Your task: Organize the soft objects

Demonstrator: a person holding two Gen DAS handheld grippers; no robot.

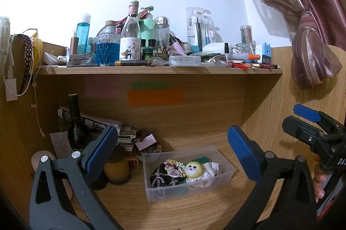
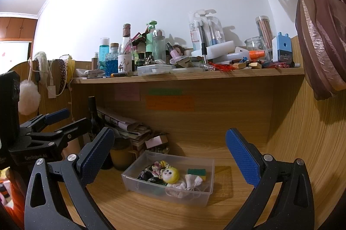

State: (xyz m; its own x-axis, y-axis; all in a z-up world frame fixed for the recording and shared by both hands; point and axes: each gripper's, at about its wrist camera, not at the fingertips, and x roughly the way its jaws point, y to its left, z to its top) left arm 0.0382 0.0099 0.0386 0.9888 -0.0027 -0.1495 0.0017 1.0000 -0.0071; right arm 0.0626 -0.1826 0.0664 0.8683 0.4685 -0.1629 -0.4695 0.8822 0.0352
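Observation:
A clear plastic box [image 1: 229,173] [image 2: 129,181] stands on the wooden desk. It holds a yellow soft doll head [image 1: 194,168] [image 2: 170,174], a floral scrunchie [image 1: 174,167] [image 2: 159,166], a black patterned pouch [image 1: 161,177] [image 2: 143,174], a white cloth [image 1: 210,167] [image 2: 191,182] and a green sponge [image 1: 200,159] [image 2: 196,171]. My left gripper [image 1: 173,150] is open and empty, held back from and above the box. My right gripper [image 2: 170,147] is open and empty, also back from the box. The right gripper also shows at the right edge of the left wrist view [image 1: 311,119].
A shelf [image 1: 160,70] [image 2: 188,76] above is crowded with bottles, jars, toothbrushes and pens. A dark wine bottle [image 1: 75,122] [image 2: 94,115], a yellow mug [image 1: 116,167] [image 2: 122,156] and stacked papers [image 1: 101,122] stand left of the box. A curtain [image 1: 311,44] [image 2: 320,35] hangs right.

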